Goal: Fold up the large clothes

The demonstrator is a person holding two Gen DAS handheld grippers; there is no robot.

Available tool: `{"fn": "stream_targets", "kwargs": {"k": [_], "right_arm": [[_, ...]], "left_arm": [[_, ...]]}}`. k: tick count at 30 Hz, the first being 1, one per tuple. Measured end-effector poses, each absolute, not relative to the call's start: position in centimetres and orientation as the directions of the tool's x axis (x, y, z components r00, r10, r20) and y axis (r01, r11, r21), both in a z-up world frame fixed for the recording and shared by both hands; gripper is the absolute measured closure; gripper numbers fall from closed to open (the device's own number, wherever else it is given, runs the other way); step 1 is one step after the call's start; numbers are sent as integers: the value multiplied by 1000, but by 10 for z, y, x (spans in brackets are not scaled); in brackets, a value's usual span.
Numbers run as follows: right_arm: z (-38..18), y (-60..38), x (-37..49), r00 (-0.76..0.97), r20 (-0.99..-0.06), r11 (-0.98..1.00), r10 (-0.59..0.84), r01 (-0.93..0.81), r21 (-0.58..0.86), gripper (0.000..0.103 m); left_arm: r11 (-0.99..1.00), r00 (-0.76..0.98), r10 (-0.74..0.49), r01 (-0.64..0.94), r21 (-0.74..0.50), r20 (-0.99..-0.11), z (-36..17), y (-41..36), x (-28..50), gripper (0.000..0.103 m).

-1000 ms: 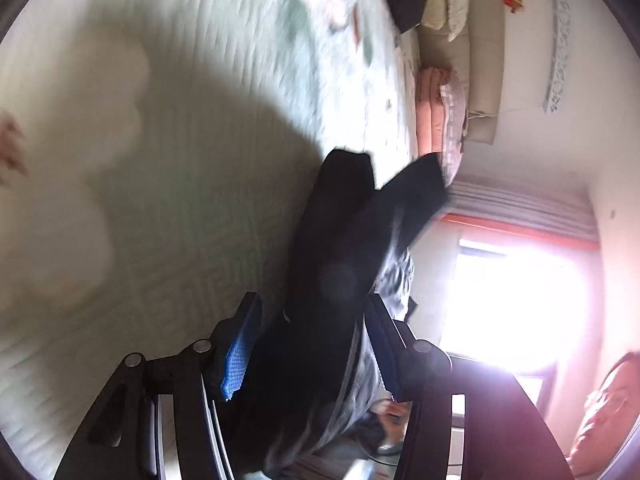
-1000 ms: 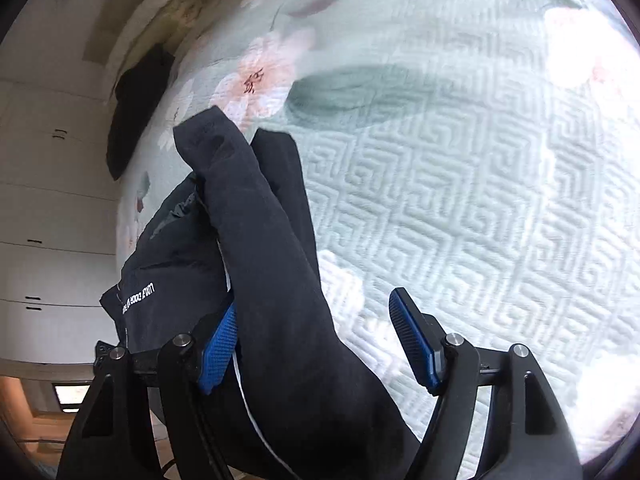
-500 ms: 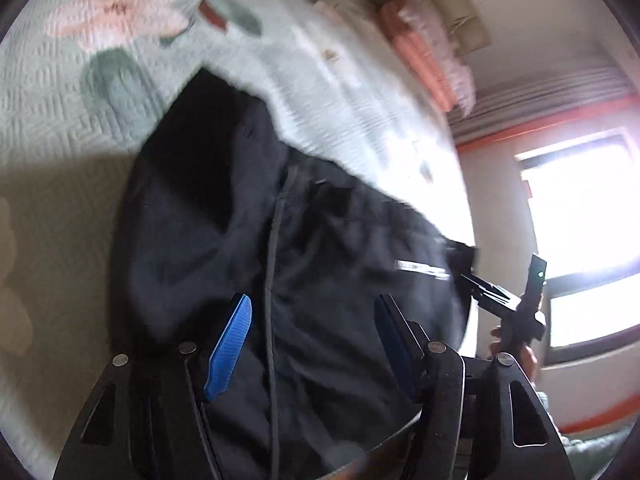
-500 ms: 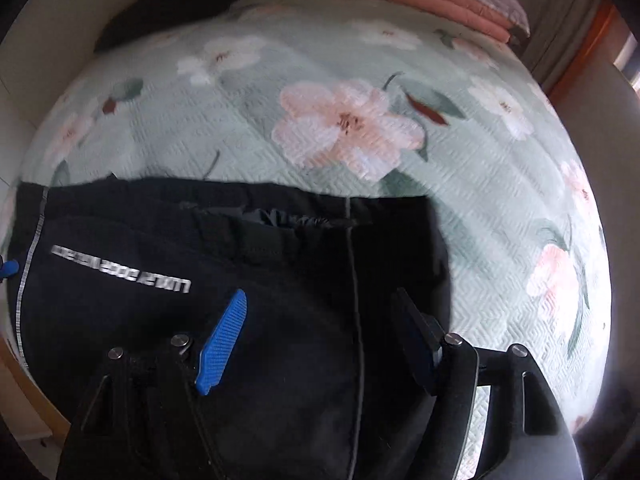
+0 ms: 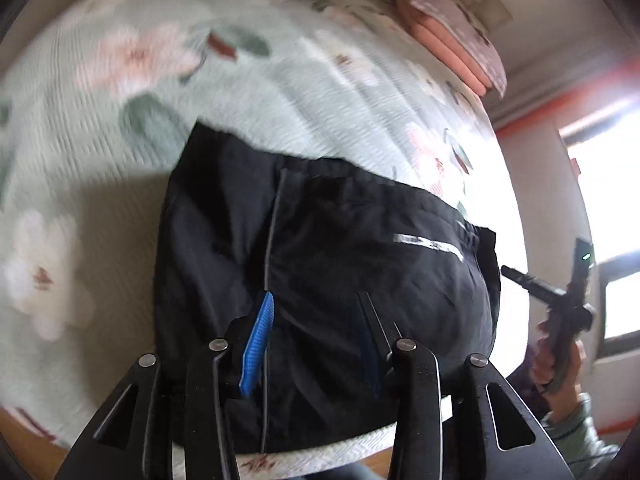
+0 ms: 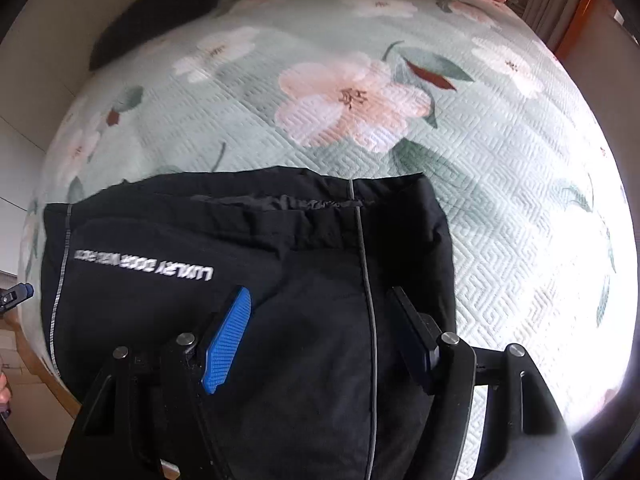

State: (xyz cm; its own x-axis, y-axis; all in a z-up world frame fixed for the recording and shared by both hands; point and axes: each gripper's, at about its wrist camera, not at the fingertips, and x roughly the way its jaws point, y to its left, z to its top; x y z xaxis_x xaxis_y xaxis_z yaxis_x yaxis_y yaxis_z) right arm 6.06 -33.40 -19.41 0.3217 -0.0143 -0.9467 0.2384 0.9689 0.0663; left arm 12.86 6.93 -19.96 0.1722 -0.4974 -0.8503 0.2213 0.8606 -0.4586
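Note:
A black garment [image 5: 328, 264] with a grey piping line and white lettering lies folded into a rough rectangle on the floral bed near its front edge; it also shows in the right wrist view [image 6: 248, 264]. My left gripper [image 5: 316, 320] is open and empty just above its left part. My right gripper [image 6: 320, 312] is open and empty above its right part. The right gripper also shows in the left wrist view [image 5: 560, 304], beyond the garment's right edge. The tip of the left gripper shows in the right wrist view [image 6: 16, 294] at the far left.
The pale green quilted bedspread [image 6: 500, 208] with pink flowers stretches beyond the garment. Folded pink bedding [image 5: 452, 40] lies at the far end. Another dark garment [image 6: 160, 4] lies at the far left corner. A bright window [image 5: 608, 200] is to the right.
The garment went from hanging bunched between my grippers to lying folded flat on the bed. Both grippers have let go and now hover open above it.

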Motion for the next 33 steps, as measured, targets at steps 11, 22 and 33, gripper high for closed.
{"fn": "stream_targets", "kwargs": {"k": [11, 22, 33], "right_arm": [[-23, -279, -19, 384, -923, 942, -29, 320, 104, 24], [99, -213, -80, 472, -868, 954, -152, 300, -4, 22], [153, -190, -88, 543, -819, 963, -184, 267, -40, 16]], "left_arm": [[926, 389, -297, 340, -164, -872, -3, 27, 43, 43], [945, 492, -245, 313, -93, -836, 101, 3, -24, 34], [946, 558, -242, 318, -65, -794, 150, 8, -34, 33]]}}
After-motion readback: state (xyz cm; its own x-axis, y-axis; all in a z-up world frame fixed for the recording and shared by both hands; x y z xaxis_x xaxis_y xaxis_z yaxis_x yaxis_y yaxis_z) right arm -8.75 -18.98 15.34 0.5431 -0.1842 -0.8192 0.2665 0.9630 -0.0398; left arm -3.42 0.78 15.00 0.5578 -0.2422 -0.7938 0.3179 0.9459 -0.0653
